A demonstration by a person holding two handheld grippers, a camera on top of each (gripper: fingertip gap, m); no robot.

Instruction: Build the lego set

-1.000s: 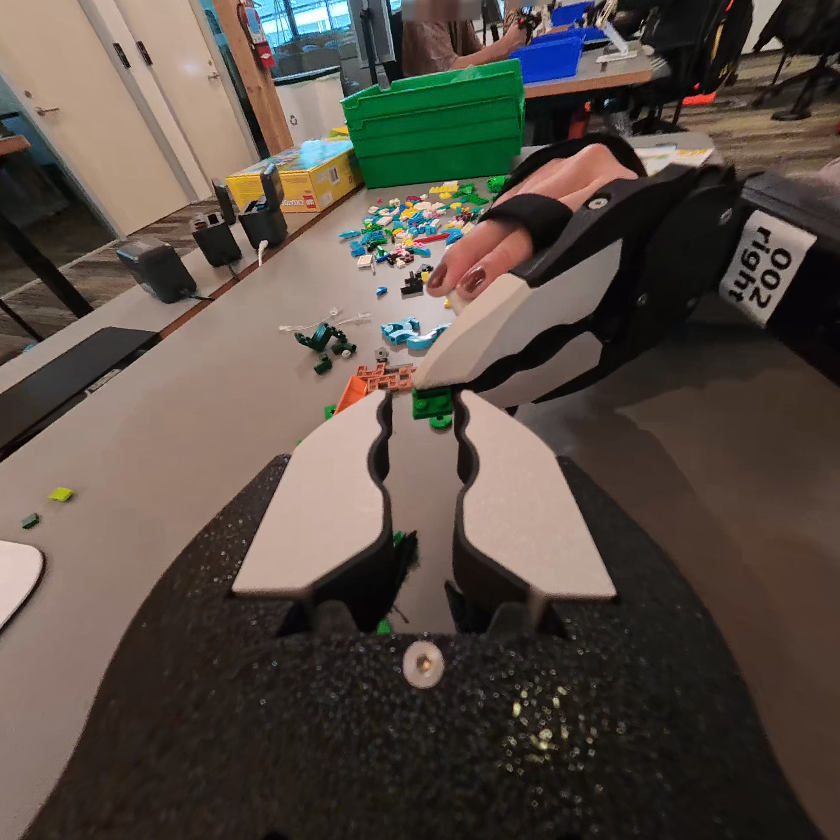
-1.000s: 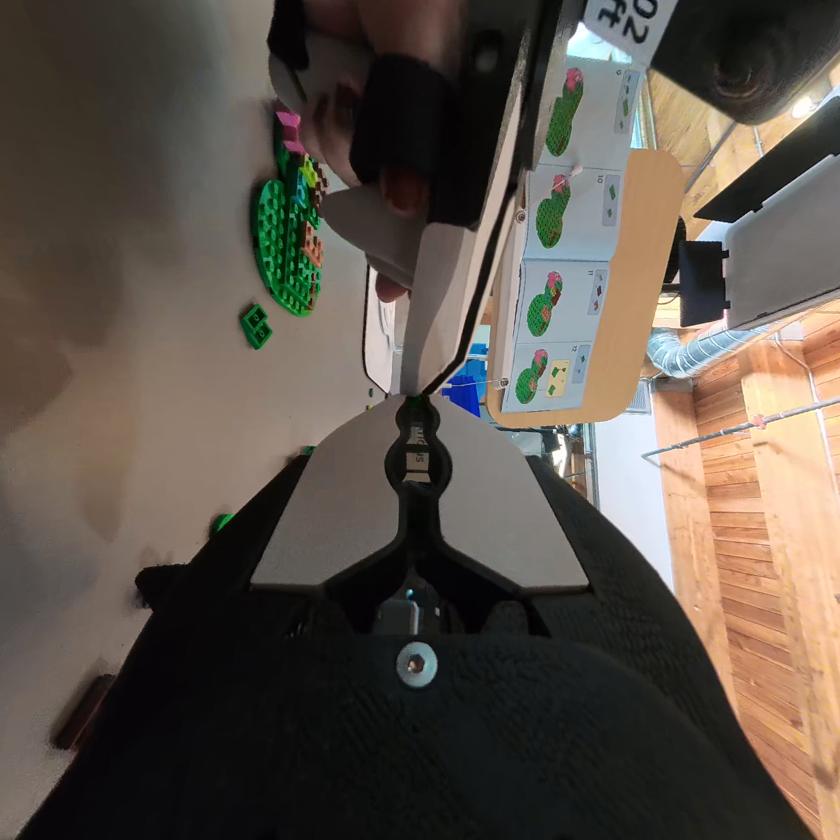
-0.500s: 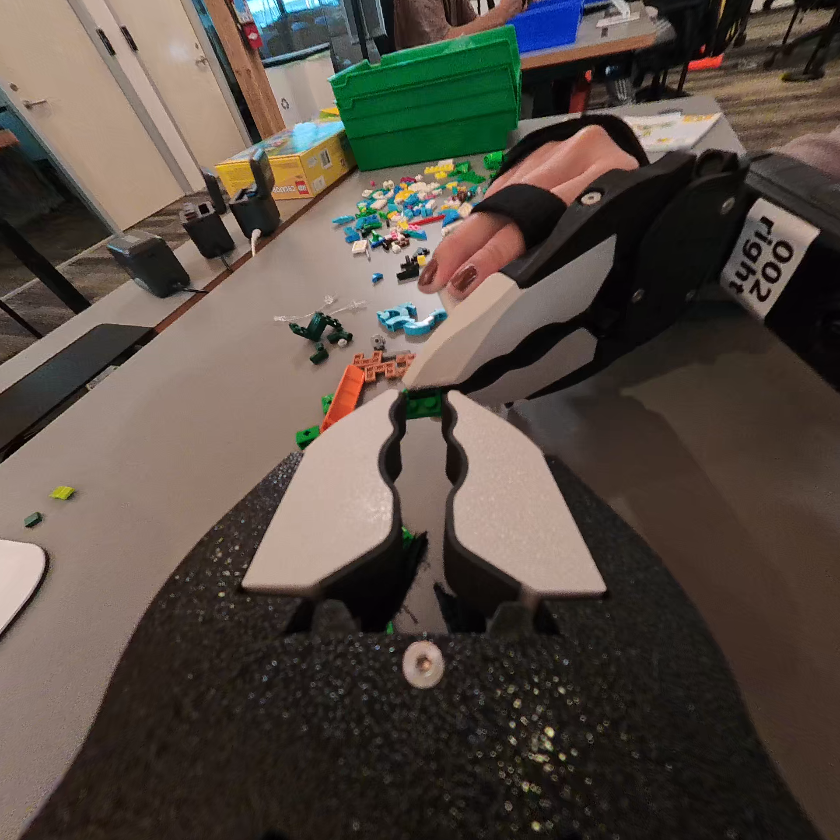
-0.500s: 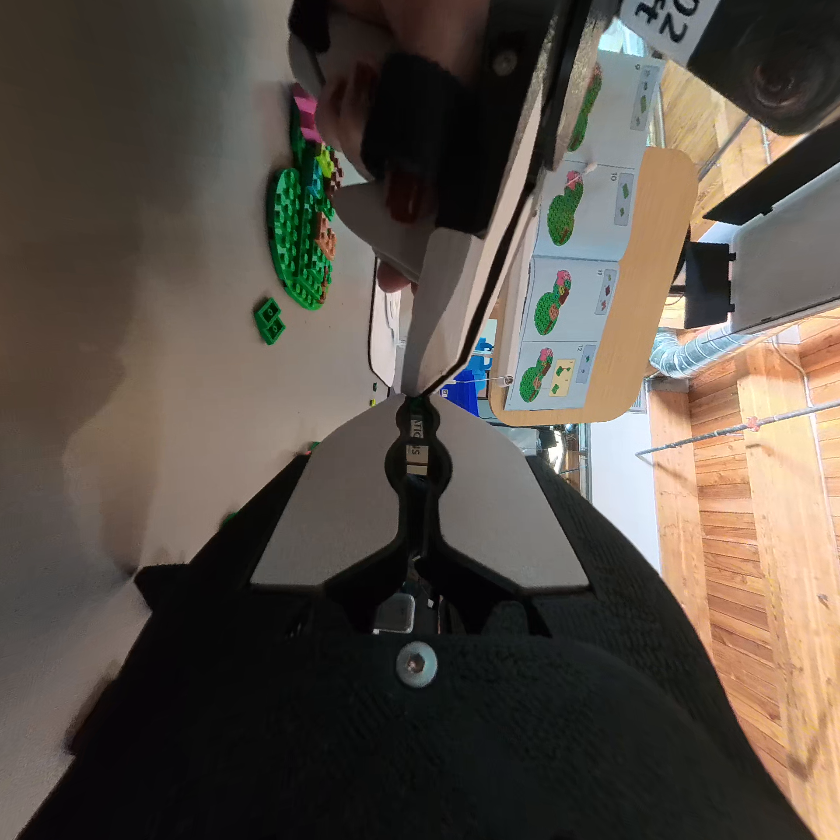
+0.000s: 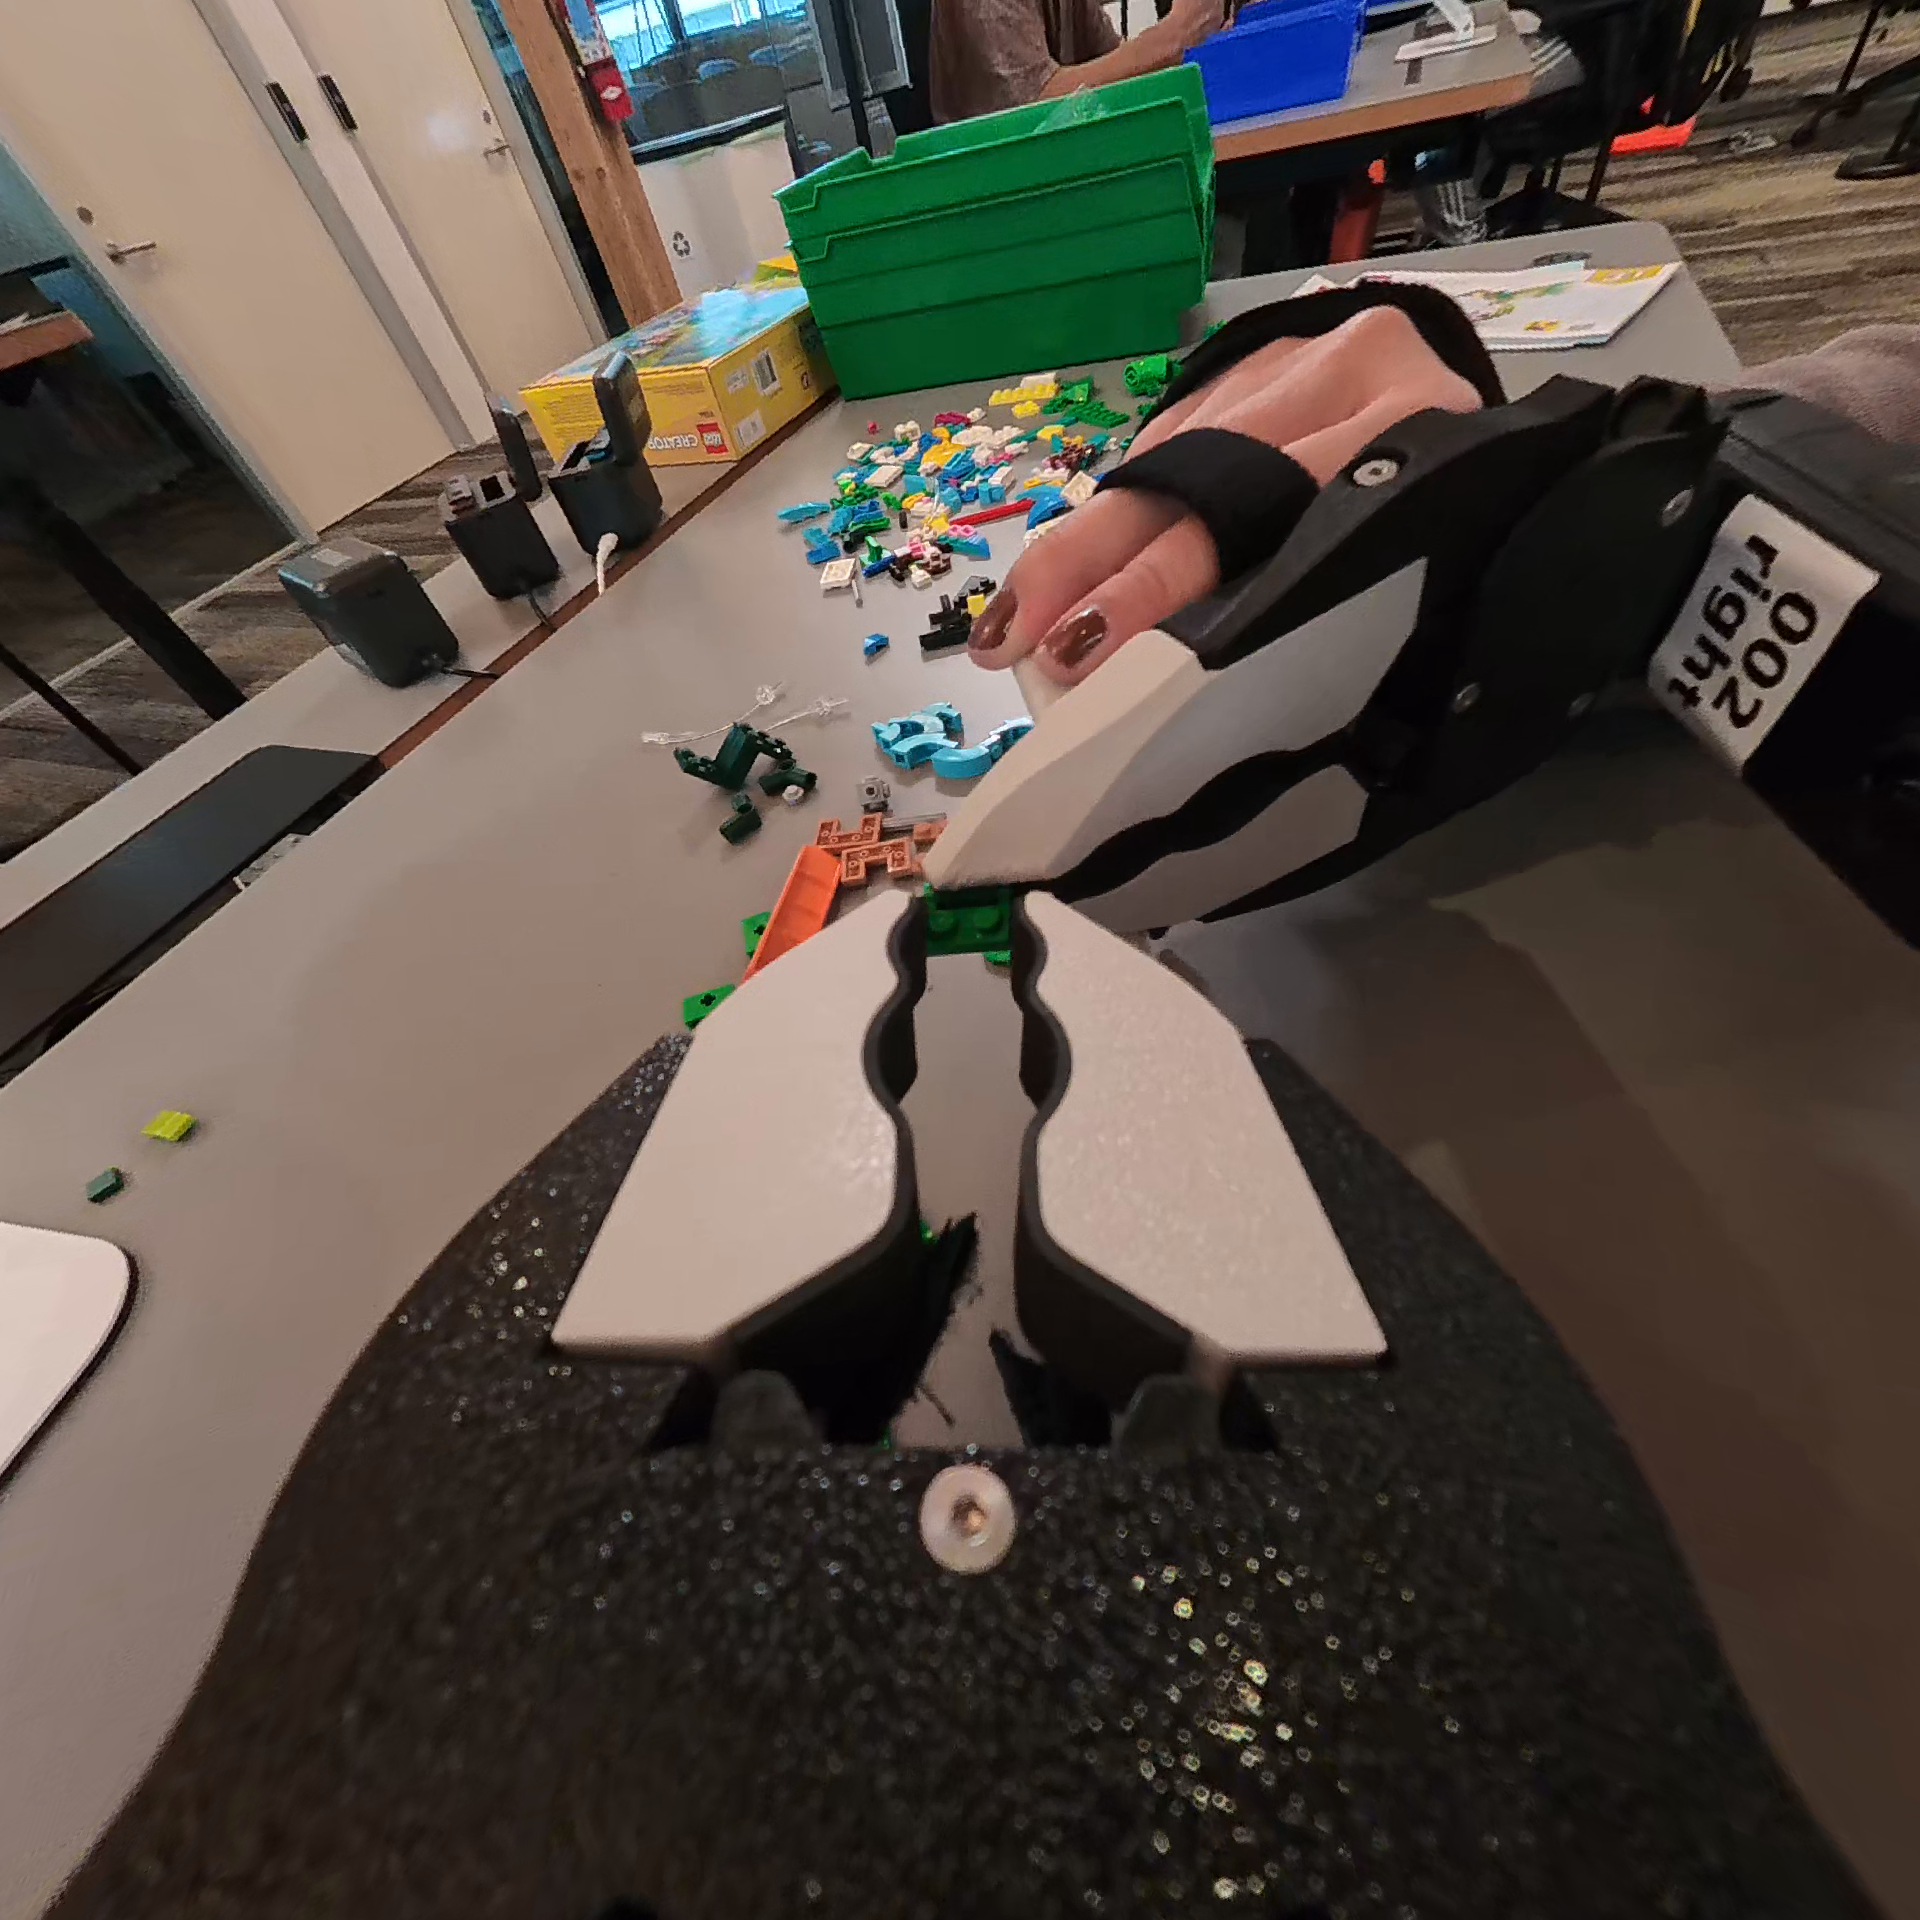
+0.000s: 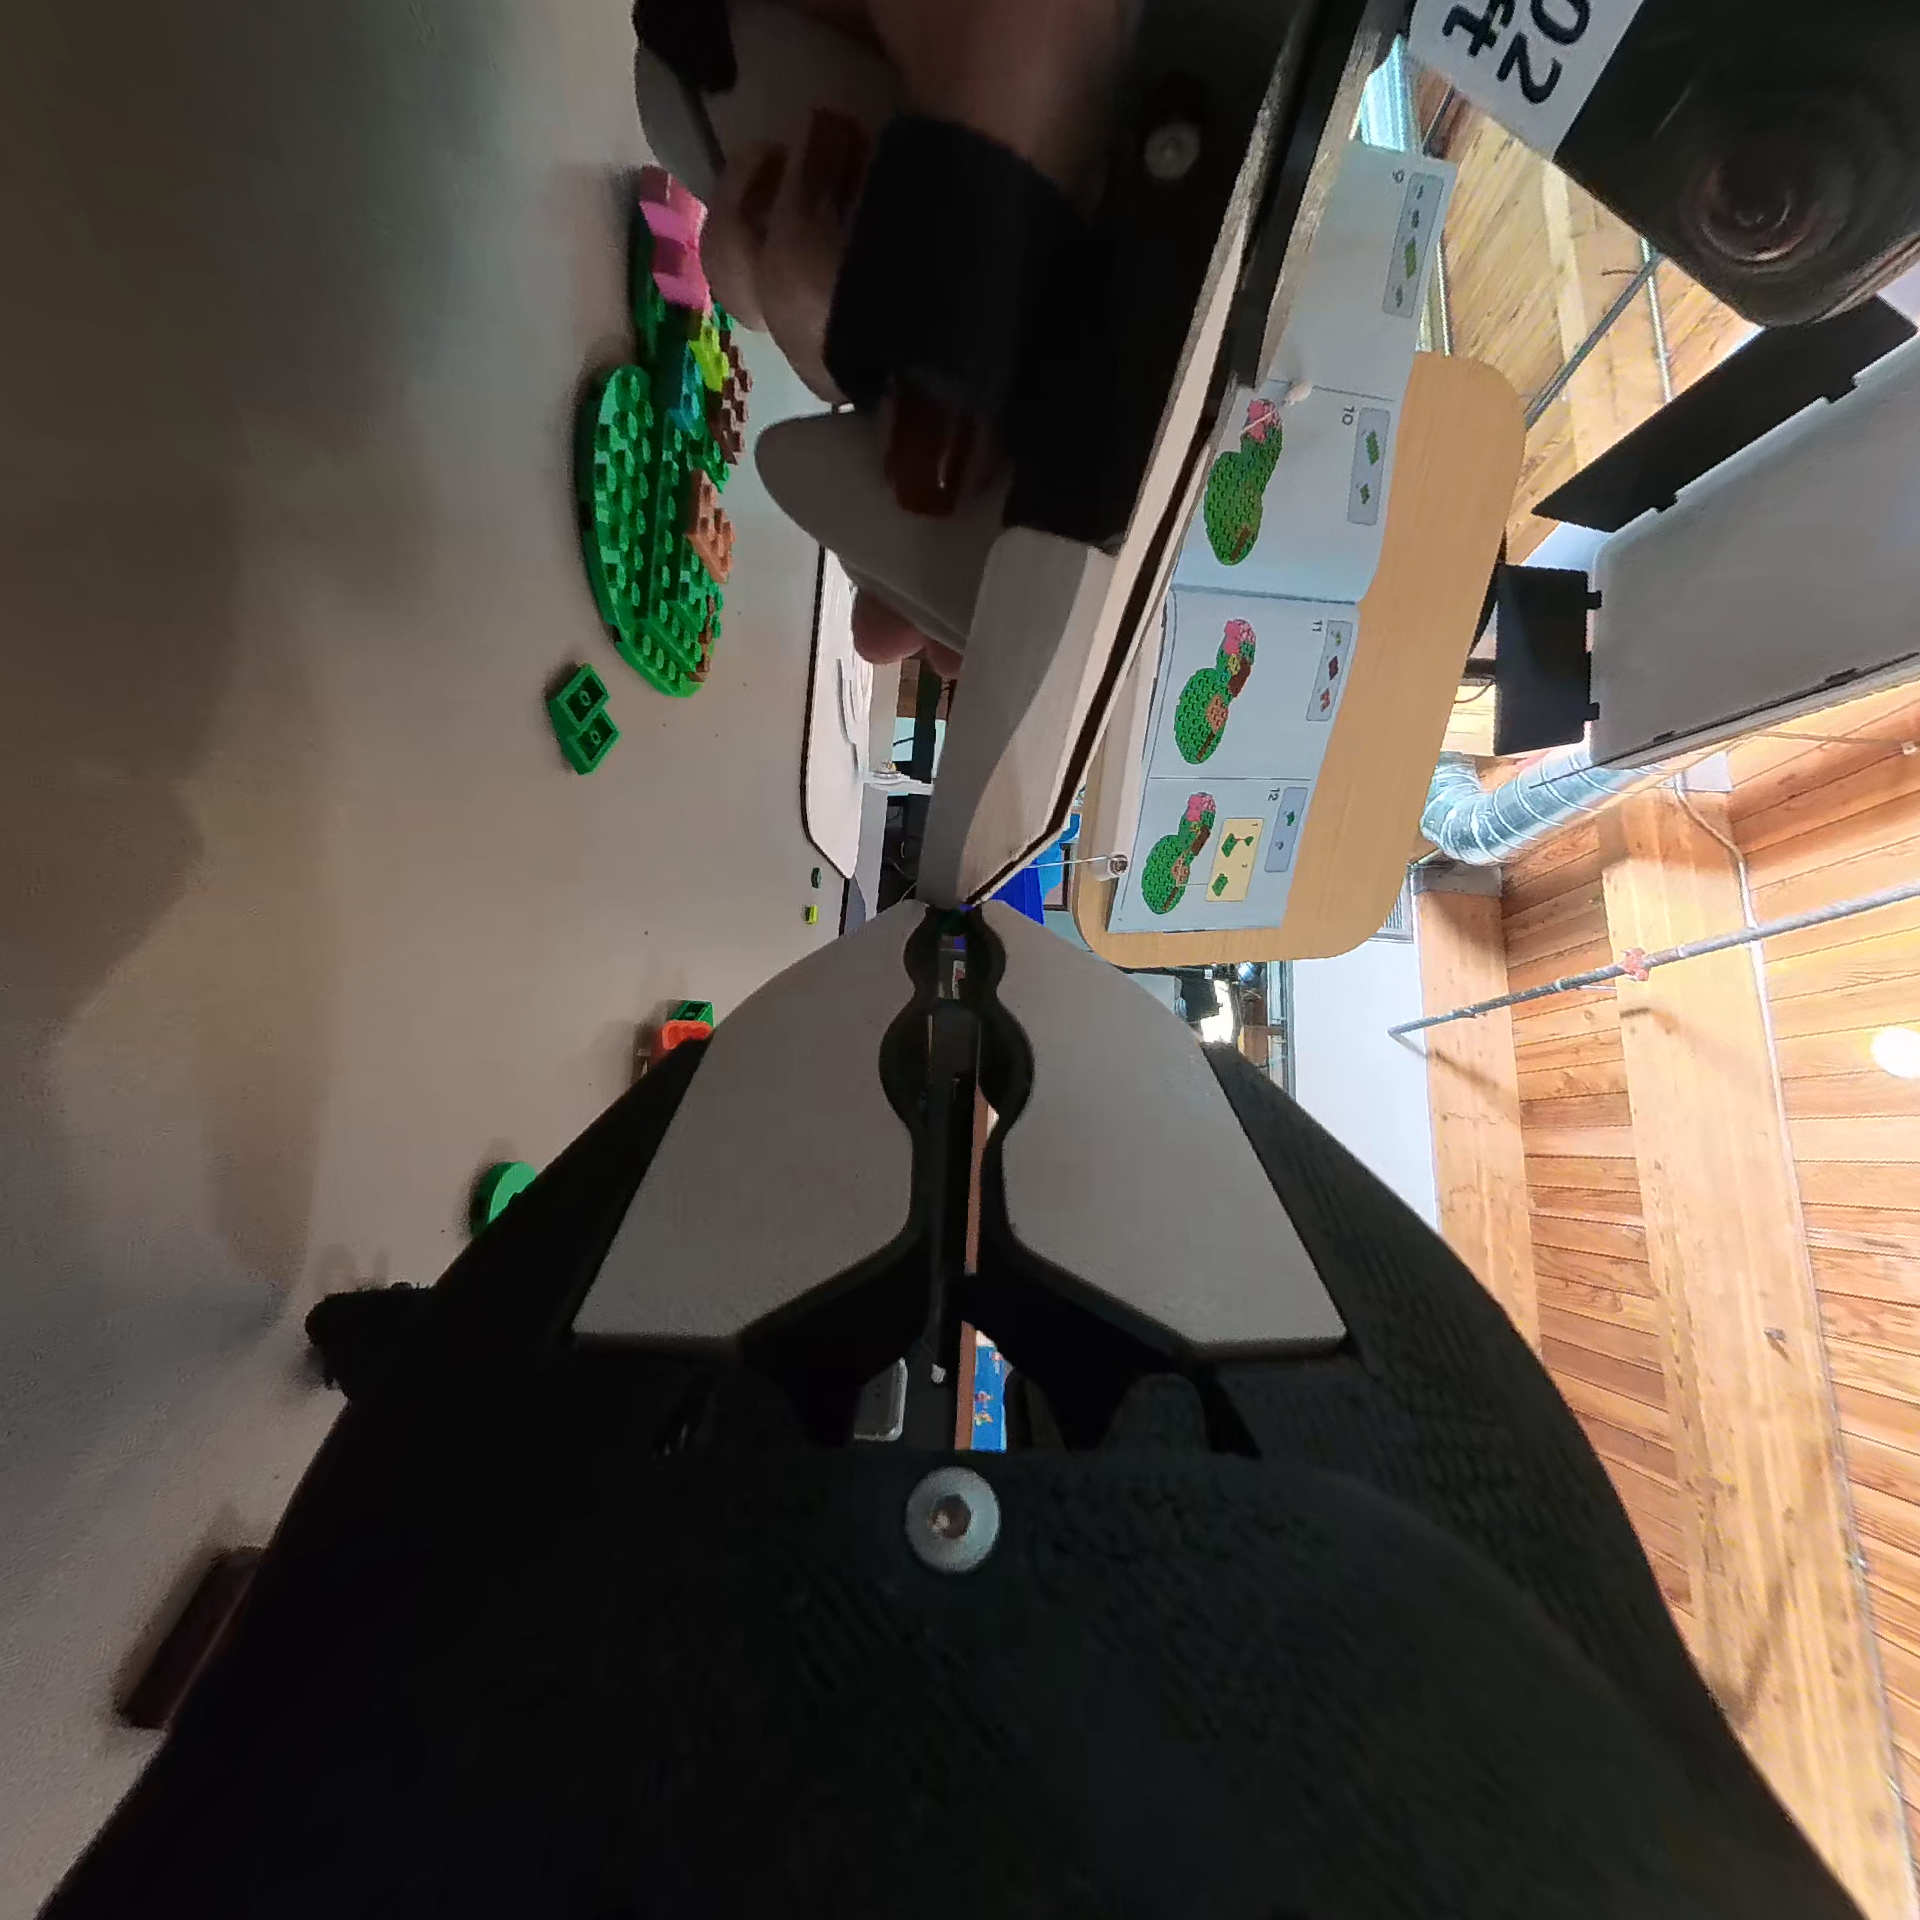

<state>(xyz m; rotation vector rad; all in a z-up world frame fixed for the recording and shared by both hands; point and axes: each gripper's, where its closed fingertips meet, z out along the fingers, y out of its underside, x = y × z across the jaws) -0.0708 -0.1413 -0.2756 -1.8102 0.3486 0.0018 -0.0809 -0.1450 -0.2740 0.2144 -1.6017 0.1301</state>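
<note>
Two grippers meet on one small green brick (image 5: 966, 923) above the grey table (image 5: 436, 935).

The left gripper (image 5: 964, 914) pinches the brick at its fingertips; the right gripper (image 6: 943, 914), nearly closed, clamps its edge. Three green bins (image 5: 997, 234) are stacked beyond the loose pieces (image 5: 935, 488).

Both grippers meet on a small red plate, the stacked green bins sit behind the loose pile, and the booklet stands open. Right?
Not quite: the plate between the left gripper and right gripper is green, as the left wrist view shows. The green bins do sit behind the pile, and the booklet is open.
</note>
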